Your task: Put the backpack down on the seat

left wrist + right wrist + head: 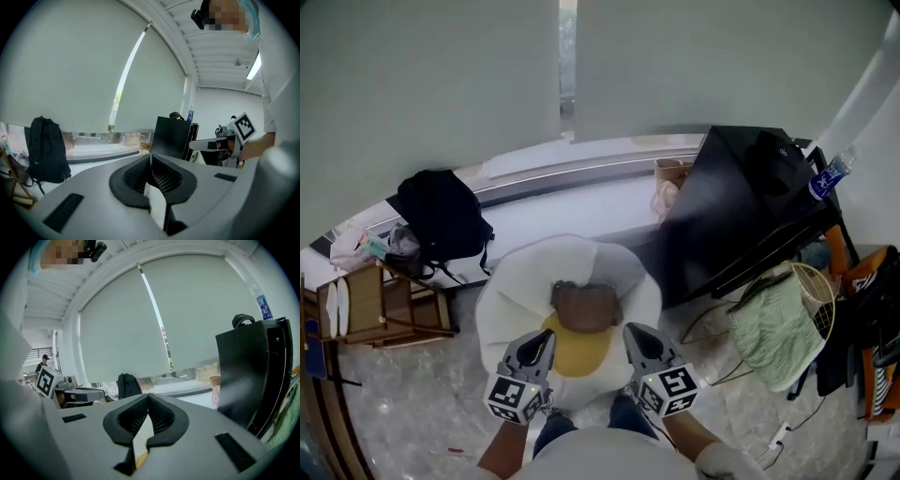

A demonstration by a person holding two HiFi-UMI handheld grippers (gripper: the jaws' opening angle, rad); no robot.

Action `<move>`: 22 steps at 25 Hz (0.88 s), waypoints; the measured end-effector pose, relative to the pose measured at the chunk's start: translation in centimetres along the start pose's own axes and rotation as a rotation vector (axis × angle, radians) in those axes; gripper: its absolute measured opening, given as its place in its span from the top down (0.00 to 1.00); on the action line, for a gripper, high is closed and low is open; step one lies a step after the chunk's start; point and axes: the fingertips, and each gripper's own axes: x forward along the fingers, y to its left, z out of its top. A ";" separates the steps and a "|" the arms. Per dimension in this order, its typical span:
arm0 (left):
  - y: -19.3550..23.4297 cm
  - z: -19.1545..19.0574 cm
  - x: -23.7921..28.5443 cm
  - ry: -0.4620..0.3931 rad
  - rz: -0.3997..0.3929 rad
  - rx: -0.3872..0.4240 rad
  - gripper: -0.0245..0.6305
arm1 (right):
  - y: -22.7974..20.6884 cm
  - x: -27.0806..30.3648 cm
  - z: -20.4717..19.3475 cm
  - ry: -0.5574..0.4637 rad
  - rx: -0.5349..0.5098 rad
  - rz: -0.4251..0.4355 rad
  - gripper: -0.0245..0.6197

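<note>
Backpack (441, 216) is black, upright, straps dangling, beside the window (431, 75).

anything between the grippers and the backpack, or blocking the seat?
Yes. The backpack stands on the window ledge beyond the white seat, which lies between it and the shut left gripper and right gripper. A brown item lies on the seat's middle, beside its yellow patch, where the backpack would land.
</note>
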 end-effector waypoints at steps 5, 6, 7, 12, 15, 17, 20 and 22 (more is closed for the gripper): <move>-2.6 2.1 -1.5 -0.022 -0.043 0.017 0.90 | 1.2 -1.9 2.7 -0.031 -0.025 0.027 0.91; -3.0 2.4 -1.7 -0.027 -0.049 0.022 0.90 | 1.3 -2.2 3.2 -0.040 -0.026 0.033 0.91; -3.3 2.8 -2.0 -0.034 -0.053 0.025 0.90 | 1.5 -2.5 3.6 -0.048 -0.028 0.037 0.91; -3.0 4.6 -4.1 -0.070 -0.022 0.042 0.90 | 2.6 -3.5 4.7 -0.065 -0.036 0.052 0.91; -2.6 5.7 -5.7 -0.092 0.017 0.087 0.90 | 3.4 -4.0 5.2 -0.066 -0.044 0.068 0.91; -2.8 6.3 -6.2 -0.097 0.033 0.111 0.90 | 3.6 -4.4 5.4 -0.067 -0.049 0.072 0.91; -3.2 6.3 -6.5 -0.108 0.026 0.115 0.90 | 3.6 -4.9 5.9 -0.080 -0.065 0.065 0.91; -3.5 6.3 -6.6 -0.114 0.020 0.111 0.90 | 3.6 -5.2 6.2 -0.092 -0.078 0.058 0.91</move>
